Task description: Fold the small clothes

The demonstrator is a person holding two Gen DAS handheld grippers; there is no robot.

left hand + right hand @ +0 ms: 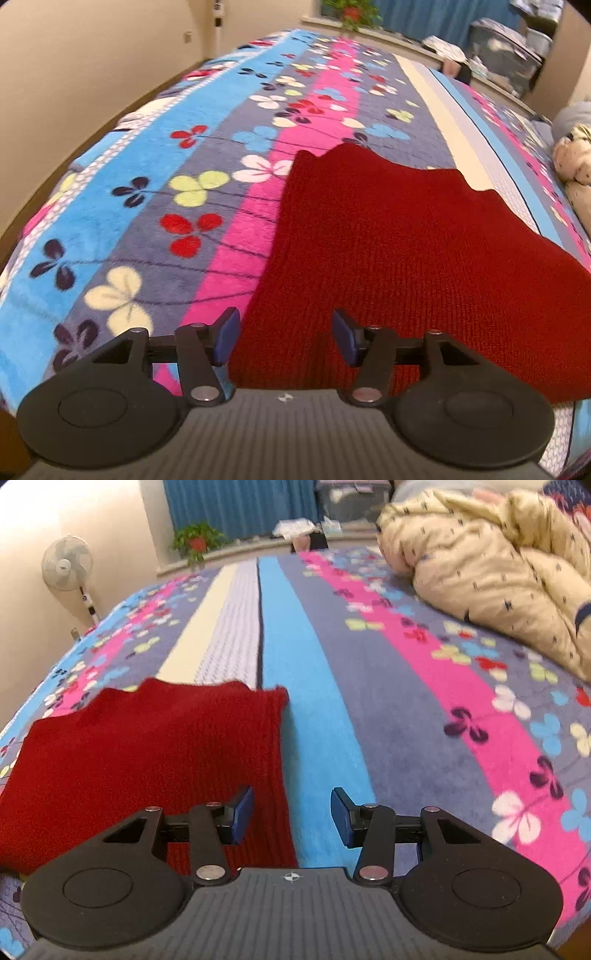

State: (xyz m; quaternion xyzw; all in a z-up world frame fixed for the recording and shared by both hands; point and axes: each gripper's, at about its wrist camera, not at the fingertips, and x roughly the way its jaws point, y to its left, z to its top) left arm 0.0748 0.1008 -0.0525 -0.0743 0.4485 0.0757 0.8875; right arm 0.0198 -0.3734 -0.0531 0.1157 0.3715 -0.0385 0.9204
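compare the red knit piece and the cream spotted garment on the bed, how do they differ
The red knit garment is plain dark red; the cream garment is pale with small dark marks. The red knit garment lies spread flat near both grippers; the cream garment sits bunched in a puffy heap at the far right of the right wrist view. The red knit garment is ribbed knit; the cream garment looks smooth and padded. Both rest on the flowered blanket.

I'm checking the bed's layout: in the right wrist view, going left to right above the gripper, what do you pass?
Standing fan → potted plant → red knit garment → bright blue stripe of the blanket → cream patterned quilt.
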